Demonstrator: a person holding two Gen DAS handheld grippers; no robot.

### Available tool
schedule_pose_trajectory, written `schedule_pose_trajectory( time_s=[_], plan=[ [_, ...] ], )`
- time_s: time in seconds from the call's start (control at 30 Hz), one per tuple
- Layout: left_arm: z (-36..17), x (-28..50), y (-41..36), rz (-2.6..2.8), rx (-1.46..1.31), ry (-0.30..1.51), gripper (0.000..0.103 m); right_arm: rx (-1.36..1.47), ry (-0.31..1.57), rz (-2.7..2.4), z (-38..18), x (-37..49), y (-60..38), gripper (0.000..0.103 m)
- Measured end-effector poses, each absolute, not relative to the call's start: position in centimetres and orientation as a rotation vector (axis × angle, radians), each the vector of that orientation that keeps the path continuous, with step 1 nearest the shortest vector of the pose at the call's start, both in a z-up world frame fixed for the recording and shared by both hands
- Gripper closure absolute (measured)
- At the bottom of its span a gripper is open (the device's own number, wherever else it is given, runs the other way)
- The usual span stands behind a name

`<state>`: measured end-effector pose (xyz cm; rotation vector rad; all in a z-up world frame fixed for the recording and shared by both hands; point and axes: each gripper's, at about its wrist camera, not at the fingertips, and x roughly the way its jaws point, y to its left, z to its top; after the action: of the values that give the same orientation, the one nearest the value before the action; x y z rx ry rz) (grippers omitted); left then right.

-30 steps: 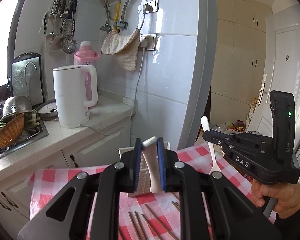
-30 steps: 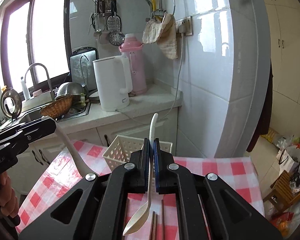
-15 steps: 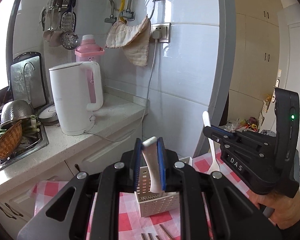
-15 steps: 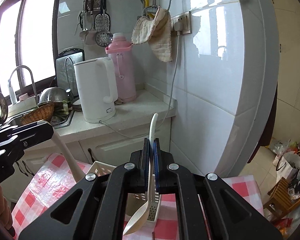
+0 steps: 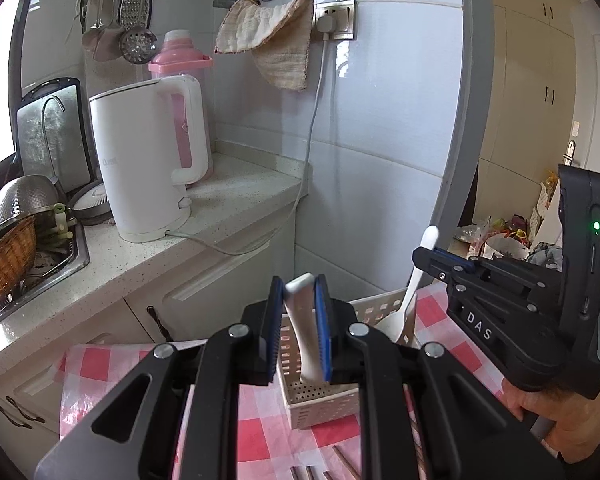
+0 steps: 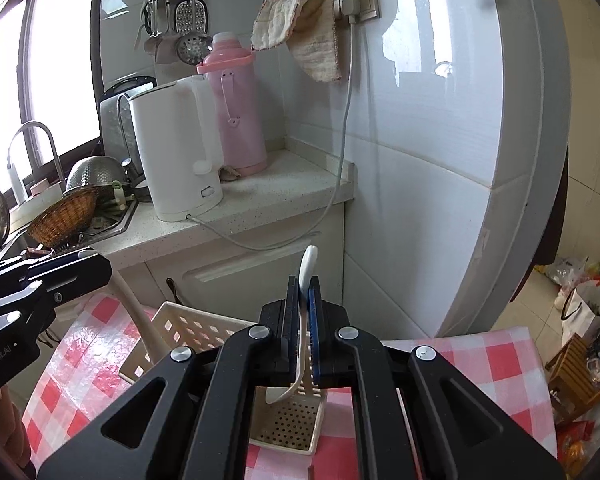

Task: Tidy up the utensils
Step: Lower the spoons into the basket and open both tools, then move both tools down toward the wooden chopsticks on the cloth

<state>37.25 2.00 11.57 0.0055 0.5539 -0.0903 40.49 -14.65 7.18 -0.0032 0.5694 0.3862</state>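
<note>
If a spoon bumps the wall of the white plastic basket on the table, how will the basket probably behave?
The basket looks thin-walled and perforated, so probably light. It stands on a glossy checked tablecloth, so it may slide. Holding only two spoons, it could tip.

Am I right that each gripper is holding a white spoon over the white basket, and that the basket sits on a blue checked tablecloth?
Not quite: the tablecloth is red and white checked, as the right wrist view shows. The rest holds: the left gripper and right gripper each hold a white spoon over the basket.
</note>
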Motion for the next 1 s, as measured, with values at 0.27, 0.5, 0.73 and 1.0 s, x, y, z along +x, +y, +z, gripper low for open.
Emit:
schedule_pose_trajectory(
  time_s=[0.27, 0.5, 0.73, 1.0],
  plan=[
    [10.5, 37.8, 0.6, -0.132, 0.011, 0.606, 0.086, 0.008, 0.624, 0.367, 6.3, 39.0, -16.3, 0.072],
    [10.4, 36.0, 0.1, -0.193, -0.016, 0.612, 0.086, 0.017, 0.614, 0.359, 6.3, 35.4, -18.4, 0.062],
    [11.3, 32.5, 0.1, -0.233, -0.04, 0.59, 0.086, 0.035, 0.62, 0.364, 5.9, 31.7, -20.1, 0.043],
    [10.9, 26.1, 3.2, -0.207, -0.104, 0.554, 0.074, 0.029, 0.678, 0.349, 2.4, 26.9, -21.8, 0.028]
  ],
)
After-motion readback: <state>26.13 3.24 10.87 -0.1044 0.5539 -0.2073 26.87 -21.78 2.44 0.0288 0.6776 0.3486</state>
